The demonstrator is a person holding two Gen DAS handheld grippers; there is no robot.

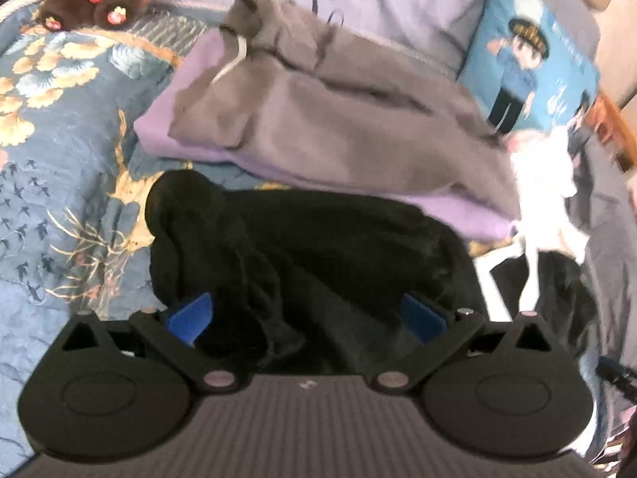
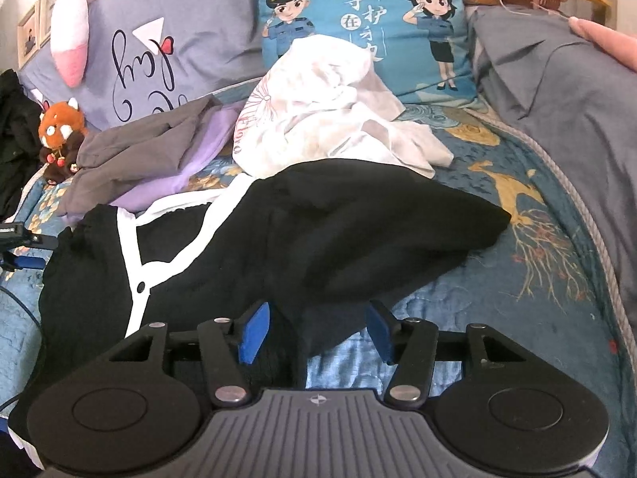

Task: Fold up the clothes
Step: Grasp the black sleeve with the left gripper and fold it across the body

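The left gripper (image 1: pixel 306 318) has its two blue-padded fingers spread wide, and a bunched ridge of the black garment (image 1: pixel 318 247) lies between them. The pads stand apart from the cloth on both sides, so nothing is pinched; the wide gap reads as readiness to close on that fold.

The right gripper (image 2: pixel 316 328) is also open, though narrower. The lower tip of the same black garment (image 2: pixel 318 231) hangs into the gap, close to the left pad, with bare bedspread showing beside the right pad. It does not look clamped.

The black garment, with white trim (image 2: pixel 131 247) and a small dark button, lies crumpled across the patterned blue bedspread (image 2: pixel 537 279) directly ahead of both grippers. One gripper sits at each end, likely so the cloth can be lifted and stretched flat before folding.

Beyond it, a grey garment (image 1: pixel 318 119) with a white drawstring rests on top of a lilac garment (image 1: pixel 167 127), apparently a stack set aside. A crumpled white garment (image 2: pixel 330 111) leans against a blue cartoon cushion (image 2: pixel 366 20), seemingly waiting its turn. Lavender pillows (image 2: pixel 167 20) and a small plush toy (image 2: pixel 59 135) sit near the head of the bed, well clear of the working area.
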